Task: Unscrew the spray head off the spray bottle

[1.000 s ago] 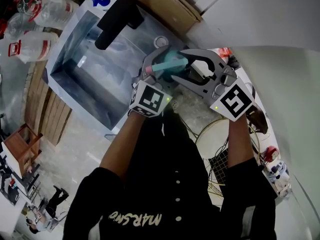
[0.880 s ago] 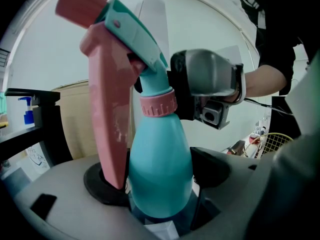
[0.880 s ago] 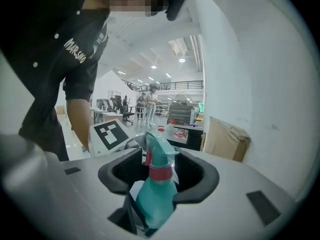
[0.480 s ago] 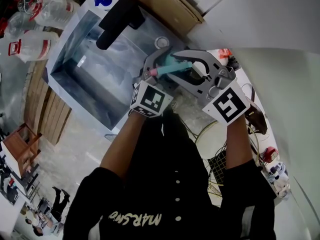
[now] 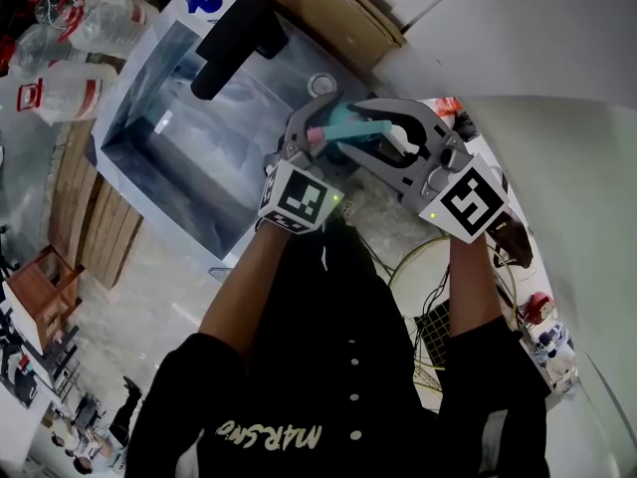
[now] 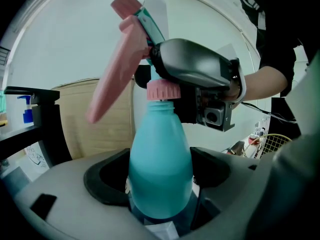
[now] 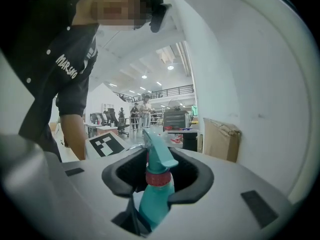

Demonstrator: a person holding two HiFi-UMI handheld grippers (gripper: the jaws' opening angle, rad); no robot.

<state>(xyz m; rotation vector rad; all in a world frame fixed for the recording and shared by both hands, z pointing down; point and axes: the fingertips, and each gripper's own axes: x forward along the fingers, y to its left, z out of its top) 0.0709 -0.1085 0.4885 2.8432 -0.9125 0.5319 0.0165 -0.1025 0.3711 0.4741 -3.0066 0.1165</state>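
Looking down, head view: spray bottle (image 5: 343, 122) in the air between left gripper (image 5: 314, 127) and right gripper (image 5: 358, 132), above a clear tub (image 5: 149, 157); dark cylinder (image 5: 234, 43) at its far rim, plastic jugs (image 5: 70, 88) beside.
Left gripper view: jaws clamp the teal body.
Right gripper view: jaws, just been closing, grip the spray head (image 7: 159, 156); cardboard box (image 7: 220, 139) and an open hall behind.

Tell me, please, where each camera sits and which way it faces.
Head view: on the head, steeply down on torso, left gripper and right gripper.
Left gripper view: on that gripper, along jaws clamping the bottle; right forearm shows.
Right gripper view: along jaws that just closed round the spray head; torso, left arm show.
Shared: all three show the bottle.
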